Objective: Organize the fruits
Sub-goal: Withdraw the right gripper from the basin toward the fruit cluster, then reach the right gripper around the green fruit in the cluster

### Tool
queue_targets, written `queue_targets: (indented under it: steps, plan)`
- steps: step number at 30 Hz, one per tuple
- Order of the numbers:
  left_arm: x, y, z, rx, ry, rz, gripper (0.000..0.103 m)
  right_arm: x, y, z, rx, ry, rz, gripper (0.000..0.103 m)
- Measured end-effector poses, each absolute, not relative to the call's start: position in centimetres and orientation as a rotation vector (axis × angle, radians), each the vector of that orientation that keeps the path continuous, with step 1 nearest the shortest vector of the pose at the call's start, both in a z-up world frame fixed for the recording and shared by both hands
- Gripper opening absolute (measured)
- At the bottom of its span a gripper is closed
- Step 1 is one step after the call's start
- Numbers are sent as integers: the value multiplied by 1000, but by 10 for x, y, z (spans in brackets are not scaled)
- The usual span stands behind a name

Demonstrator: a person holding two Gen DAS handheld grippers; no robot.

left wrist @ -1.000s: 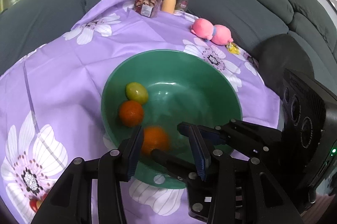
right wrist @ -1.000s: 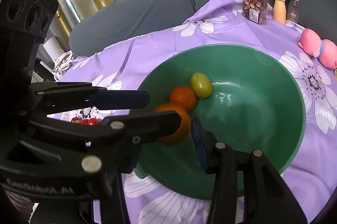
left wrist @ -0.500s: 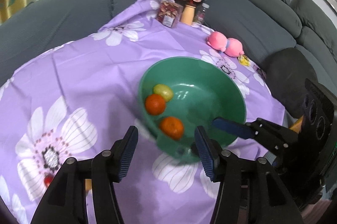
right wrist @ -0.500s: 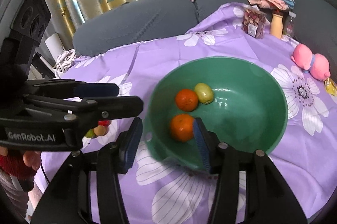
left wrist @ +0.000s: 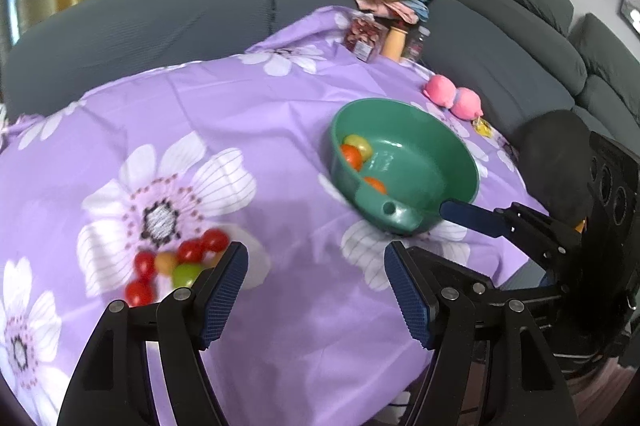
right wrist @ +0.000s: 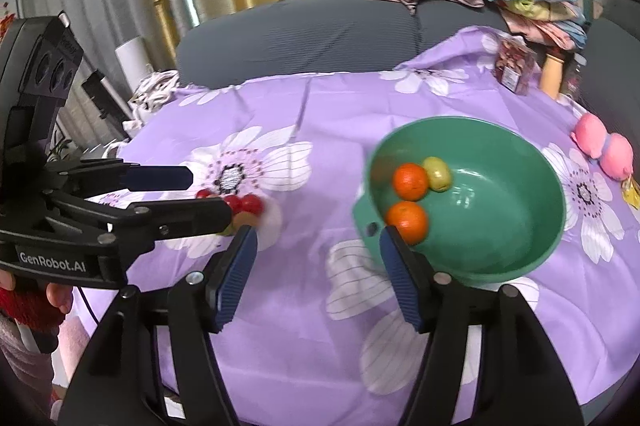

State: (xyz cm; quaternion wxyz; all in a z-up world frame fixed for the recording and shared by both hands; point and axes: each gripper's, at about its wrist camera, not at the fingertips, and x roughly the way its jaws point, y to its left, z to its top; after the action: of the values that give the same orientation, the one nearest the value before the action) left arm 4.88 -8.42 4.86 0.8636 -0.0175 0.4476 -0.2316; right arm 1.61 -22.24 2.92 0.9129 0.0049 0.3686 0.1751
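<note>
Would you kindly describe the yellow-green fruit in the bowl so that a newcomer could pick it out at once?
Find the green bowl on the purple flowered tablecloth, on the side near the pink plush toy. Three fruits lie against its inner wall. The yellow-green fruit is the farthest of them, touching the upper orange; it alone is oval and yellow-green, while both neighbours are round and orange.

The left gripper (right wrist: pixel 208 194) body reads "GenRobot.AI".
</note>
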Motion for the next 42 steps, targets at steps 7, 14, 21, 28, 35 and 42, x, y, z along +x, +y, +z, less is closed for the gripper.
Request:
queue_targets:
  steps: [7,14,21,28,35,42]
  plan:
    - [28,-54,50,-61,924,-418,71,7,-201,34,-25,758,404,65]
    - [15,-27,41,-93,937,-352,71,2,-185,32,-50,772,436,65]
    - [6,2,27,-136,962,-282,71,0,-172,23,-65,808,461,65]
    - [3,13,14,-168,991,-276,71,0,-155,11,-85,852,493,65]
    - [7,18,2,-222,1014,-310,71,10,-141,-7,-84,911,516,65]
    - [20,25,-11,-269,1049,-310,71,25,-131,-24,-68,968,539,65]
